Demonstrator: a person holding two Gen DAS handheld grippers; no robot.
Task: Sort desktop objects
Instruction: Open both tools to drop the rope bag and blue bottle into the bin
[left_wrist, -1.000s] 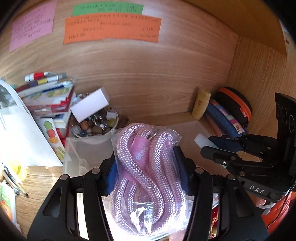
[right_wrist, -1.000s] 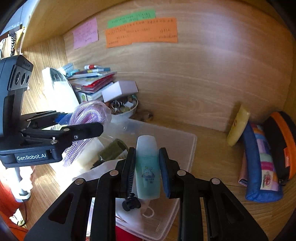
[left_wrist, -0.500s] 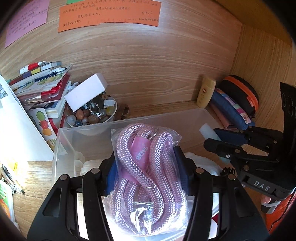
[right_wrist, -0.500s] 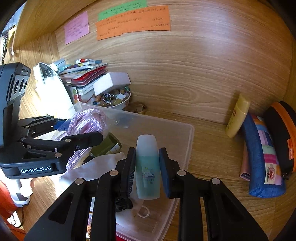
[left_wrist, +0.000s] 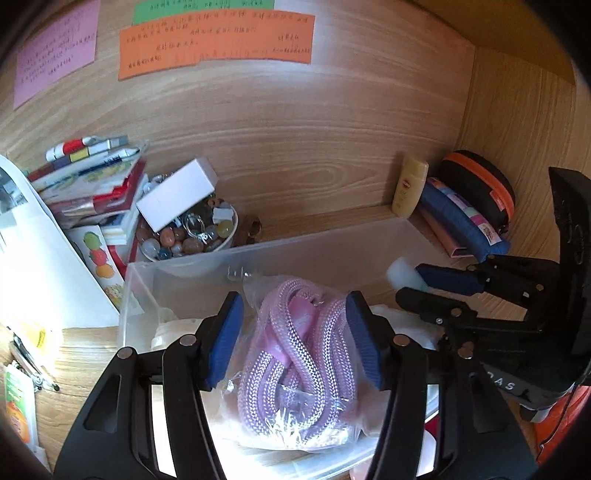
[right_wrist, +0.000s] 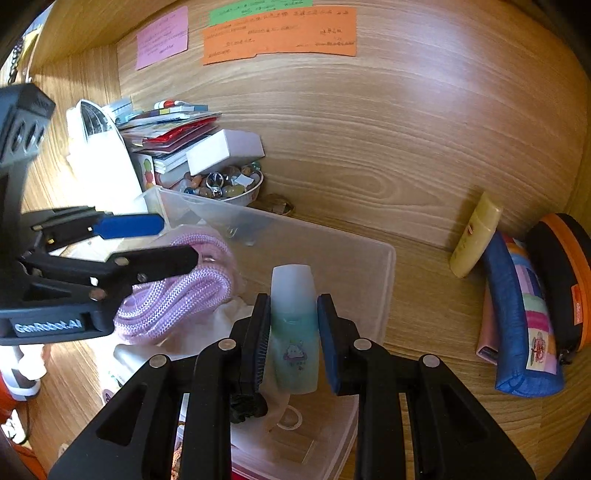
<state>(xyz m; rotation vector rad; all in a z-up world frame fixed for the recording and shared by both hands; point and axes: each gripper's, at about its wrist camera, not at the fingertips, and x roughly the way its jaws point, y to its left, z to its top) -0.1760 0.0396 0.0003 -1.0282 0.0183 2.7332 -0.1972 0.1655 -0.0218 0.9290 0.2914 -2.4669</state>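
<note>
Wood-grain desk (right_wrist: 424, 280) and back panel, matte laminate; paper notes in pink, green and orange sticking flat on the panel; clear plastic bin (right_wrist: 384, 258), rectangular, translucent walls, sitting on the desk under both grippers; bin is holding white soft stuff, some crinkly wrapping, and a small metal bit by the far wall, too small to identify; round white bowl (left_wrist: 225, 240) behind the bin is holding glossy coloured beads and metal rings, with a white rectangular box (left_wrist: 177, 194) resting tilted across its rim; stack of booklets and pens lying left of the bowl; yellow tube (right_wrist: 474, 236) leaning on the back panel, a blue fabric pouch (right_wrist: 517, 321) and an orange-trimmed black case (right_wrist: 557, 280) standing beside it, all outside the bin.

Pink braided rope (left_wrist: 295, 362), coiled, woven sheen, sealed in a crinkled clear bag; it is lying between the blue pads of the left gripper (left_wrist: 293, 341) above the bin; jaws are opening, left pad clear of the bag, right pad just at the bag's edge.

Right gripper (right_wrist: 293, 336) is clamping a small frosted bottle (right_wrist: 295, 332), rounded cap up, teal liquid in the lower part, cartoon print; bottle is hanging upright over the bin's right half.
</note>
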